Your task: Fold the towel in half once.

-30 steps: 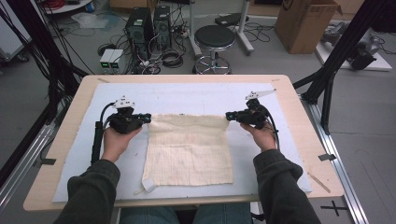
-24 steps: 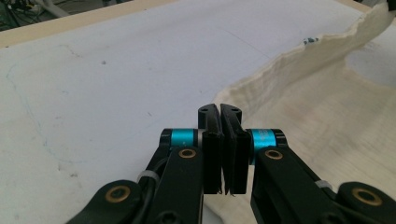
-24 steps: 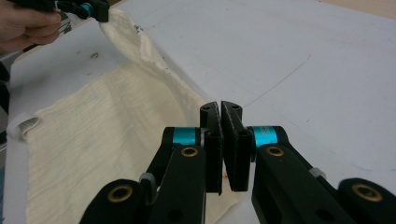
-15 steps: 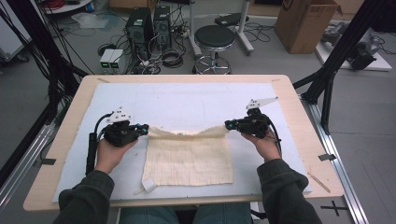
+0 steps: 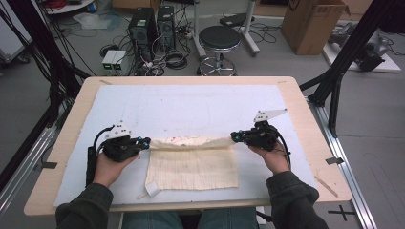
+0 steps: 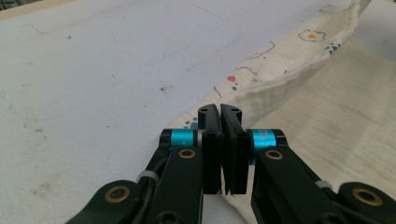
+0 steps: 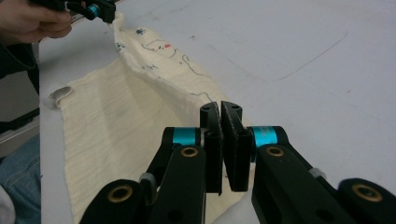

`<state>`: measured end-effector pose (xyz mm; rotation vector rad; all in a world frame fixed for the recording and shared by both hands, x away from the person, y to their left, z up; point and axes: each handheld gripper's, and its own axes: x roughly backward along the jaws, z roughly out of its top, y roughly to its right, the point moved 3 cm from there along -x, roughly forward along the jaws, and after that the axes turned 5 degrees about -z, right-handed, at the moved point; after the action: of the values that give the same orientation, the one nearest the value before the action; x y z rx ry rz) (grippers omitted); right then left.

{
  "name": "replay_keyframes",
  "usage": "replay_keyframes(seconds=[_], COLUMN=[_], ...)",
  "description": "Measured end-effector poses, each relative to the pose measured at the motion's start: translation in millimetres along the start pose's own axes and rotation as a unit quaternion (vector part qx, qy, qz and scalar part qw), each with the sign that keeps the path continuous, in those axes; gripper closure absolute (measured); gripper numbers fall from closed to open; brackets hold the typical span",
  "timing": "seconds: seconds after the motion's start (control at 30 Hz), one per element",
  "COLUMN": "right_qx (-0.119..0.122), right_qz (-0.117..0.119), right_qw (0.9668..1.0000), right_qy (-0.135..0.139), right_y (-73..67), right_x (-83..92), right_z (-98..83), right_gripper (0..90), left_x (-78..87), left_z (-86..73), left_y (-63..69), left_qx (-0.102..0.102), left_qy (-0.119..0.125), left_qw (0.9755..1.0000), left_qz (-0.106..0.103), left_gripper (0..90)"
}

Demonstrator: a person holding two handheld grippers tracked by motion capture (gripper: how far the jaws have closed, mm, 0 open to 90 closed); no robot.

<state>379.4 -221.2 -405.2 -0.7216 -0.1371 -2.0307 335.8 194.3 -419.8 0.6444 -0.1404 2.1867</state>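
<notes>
High view: cream cloth [image 5: 191, 164] lying on the white mat [image 5: 191, 105], toward the mat's near edge, about midway between its 2 sides. Far edge of the cloth lifted and stretched into a low ridge between 2 tools. Left gripper [image 5: 145, 141] clenched on the ridge's left corner, right gripper [image 5: 234, 137] clenched on its right corner. Small white tag [image 5: 152, 189] curling at the cloth's near left corner.

Left gripper view: jaws pressed together with only a thin layer of the cloth [image 6: 299, 60] between them, corner pinched right at the hem. Printed side turned up along the raised fold, plain ribbed side flat on the mat [image 6: 93, 60] beyond.

Right gripper view: same pinch, jaws tight on the other corner of the cloth [image 7: 121, 121], fold sagging away toward the left gripper [image 7: 105, 13] in the far hand [image 7: 32, 21].

Handling, judged: very light, limp, thin gauze-like weave; no stiffness, so sagging in the middle likely unless kept taut. Not slippery, not fragile, though prone to bunching. Best hold: the 2 far corners, at the hem, as now.
</notes>
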Motion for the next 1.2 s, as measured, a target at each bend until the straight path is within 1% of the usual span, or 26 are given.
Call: replay_keyframes(seconds=[0.07, 0.1, 0.13, 0.17, 0.37, 0.43, 0.57, 0.73, 0.77, 0.8, 0.87, 1.0, 1.03, 1.2], right_qx=[0.005, 0.002, 0.005, 0.003, 0.007, 0.012, 0.011, 0.017, 0.020, 0.016, 0.017, 0.017, 0.018, 0.017], right_qz=[0.002, 0.003, 0.003, 0.005, 0.006, 0.007, 0.009, 0.005, 0.004, 0.006, 0.007, 0.009, 0.010, 0.013], right_qw=[1.0000, 1.0000, 1.0000, 1.0000, 0.9999, 0.9998, 0.9999, 0.9998, 0.9998, 0.9999, 0.9998, 0.9998, 0.9997, 0.9996], right_qy=[0.002, 0.002, 0.005, 0.005, 0.008, 0.013, 0.007, 0.002, 0.003, 0.002, 0.000, -0.007, -0.010, -0.017], right_y=[-1.3, -2.3, -2.3, -3.7, -11.5, -13.6, -17.2, -21.6, -22.6, -24.3, -26.1, -30.2, -31.1, -35.4], right_x=[0.1, 0.6, 0.6, 1.7, 7.2, 8.8, 10.7, 12.4, 12.7, 13.4, 13.8, 13.2, 13.2, 13.2], right_z=[-1.8, -2.9, -3.5, -4.6, -8.0, -9.2, -14.1, -20.0, -21.4, -22.9, -26.4, -33.5, -35.2, -42.1], right_gripper=[87.5, 87.5, 87.4, 87.5, 87.5, 87.5, 87.4, 87.5, 87.5, 87.4, 87.4, 87.4, 87.4, 87.4], left_x=[2.0, 2.5, 3.4, 3.8, 7.4, 8.4, 9.3, 12.6, 13.0, 13.7, 14.9, 17.4, 18.4, 23.9], left_z=[-1.9, -2.5, -3.0, -2.9, -2.9, -5.9, -15.8, -23.7, -25.0, -26.4, -29.5, -35.1, -36.3, -41.2], left_y=[0.9, 1.6, 3.1, 4.6, 15.0, 17.5, 22.2, 29.1, 30.7, 31.7, 33.9, 37.0, 37.6, 46.3], left_qx=[-0.002, -0.002, -0.009, -0.011, -0.025, -0.023, -0.020, -0.025, -0.023, -0.026, -0.033, -0.028, -0.032, -0.036], left_qy=[0.002, 0.001, -0.001, 0.001, 0.007, 0.009, 0.006, 0.002, 0.002, -0.002, -0.007, -0.008, -0.009, -0.008], left_qw=[1.0000, 1.0000, 1.0000, 0.9999, 0.9996, 0.9996, 0.9996, 0.9993, 0.9992, 0.9989, 0.9986, 0.9984, 0.9983, 0.9976], left_qz=[-0.001, 0.000, 0.002, 0.002, -0.007, -0.012, -0.017, -0.027, -0.033, -0.039, -0.042, -0.048, -0.049, -0.058], left_gripper=[86.7, 86.7, 86.7, 86.7, 86.6, 86.6, 86.6, 86.4, 86.4, 86.3, 86.2, 86.2, 86.2, 86.2])
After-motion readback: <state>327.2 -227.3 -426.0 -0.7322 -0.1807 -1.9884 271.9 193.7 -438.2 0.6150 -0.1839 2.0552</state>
